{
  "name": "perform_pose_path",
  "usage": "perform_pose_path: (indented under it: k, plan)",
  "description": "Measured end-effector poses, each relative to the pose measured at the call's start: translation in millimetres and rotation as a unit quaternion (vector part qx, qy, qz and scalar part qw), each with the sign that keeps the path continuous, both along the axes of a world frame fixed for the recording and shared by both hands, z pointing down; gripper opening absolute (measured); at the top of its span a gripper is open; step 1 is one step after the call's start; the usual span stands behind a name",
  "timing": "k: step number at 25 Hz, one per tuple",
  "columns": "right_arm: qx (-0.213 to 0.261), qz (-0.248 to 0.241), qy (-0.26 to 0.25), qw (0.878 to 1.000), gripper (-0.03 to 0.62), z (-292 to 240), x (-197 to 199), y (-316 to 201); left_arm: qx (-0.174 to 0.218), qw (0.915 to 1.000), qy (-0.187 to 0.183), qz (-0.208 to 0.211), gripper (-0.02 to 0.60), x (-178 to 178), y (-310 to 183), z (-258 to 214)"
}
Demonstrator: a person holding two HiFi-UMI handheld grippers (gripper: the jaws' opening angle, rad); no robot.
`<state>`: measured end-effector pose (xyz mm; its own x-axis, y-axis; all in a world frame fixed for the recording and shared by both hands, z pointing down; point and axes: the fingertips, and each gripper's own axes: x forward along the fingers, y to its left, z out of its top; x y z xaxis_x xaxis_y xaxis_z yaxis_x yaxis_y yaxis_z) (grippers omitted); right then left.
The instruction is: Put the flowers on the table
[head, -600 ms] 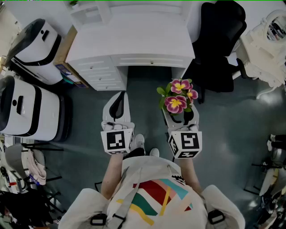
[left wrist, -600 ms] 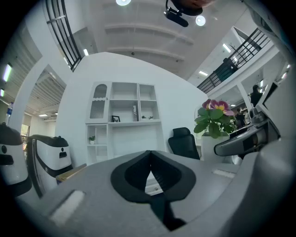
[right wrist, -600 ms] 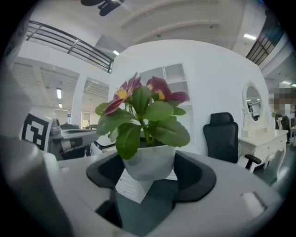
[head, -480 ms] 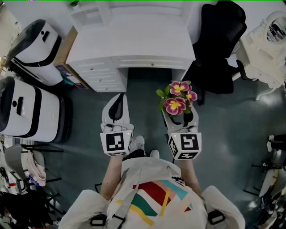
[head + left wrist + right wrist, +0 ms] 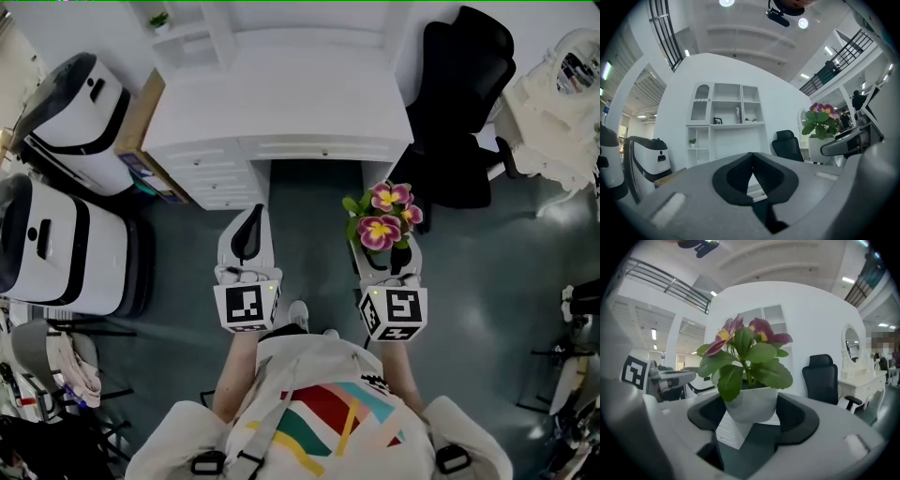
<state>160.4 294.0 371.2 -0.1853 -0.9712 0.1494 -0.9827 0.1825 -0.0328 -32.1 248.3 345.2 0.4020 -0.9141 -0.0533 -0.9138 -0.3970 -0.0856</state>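
Plainly, the right gripper (image 5: 386, 253) has its jaws spread wide and clamped on a small white pot (image 5: 752, 405). The pot is a smooth, matte cup that narrows toward a rounded base, and dark rubbery pads set in pale grey moulded shells press it from both sides. Out of it grow the flowers (image 5: 384, 221): soft magenta petals with yellow centres above broad, rounded green leaves (slightly glossy in the right gripper view). The plant stands upright, its long axis running from pot to blooms straight up, so the head view looks down onto the open faces of the blossoms and hardly sees the pot. It is held in the air over the dull grey-green floor, just in front of the white table (image 5: 281, 94) and near the right side of its kneehole, not resting on it. The table has a flat, rectangular, plain top with a stack of drawers at its left. A black padded chair (image 5: 459, 103) stands just beside it on the right. The left gripper (image 5: 251, 217), of the same grey shell, has its jaws drawn together with the tips touching and nothing between them.
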Motion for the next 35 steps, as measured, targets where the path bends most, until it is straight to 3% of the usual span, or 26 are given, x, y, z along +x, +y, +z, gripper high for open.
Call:
perform_pose_path:
  k: [9,16,26,35]
  plan:
    - [-0.010,0.013,0.006,1.000,0.325,11,-19,-37,0.002,0.9999,0.011,0.010,0.002,-31,-36,-2]
    - [-0.017,0.017,0.017,1.000,0.325,16,-40,-66,-0.005,0.9997,0.023,-0.008,0.002,-71,-63,8]
    - [-0.015,0.005,0.012,1.000,0.327,18,-45,-126,-0.005,0.9997,0.020,-0.013,0.002,-72,-110,17]
    - [-0.008,-0.021,0.014,1.000,0.325,19,-41,-222,-0.003,0.9993,0.019,-0.032,0.002,-70,-197,18]
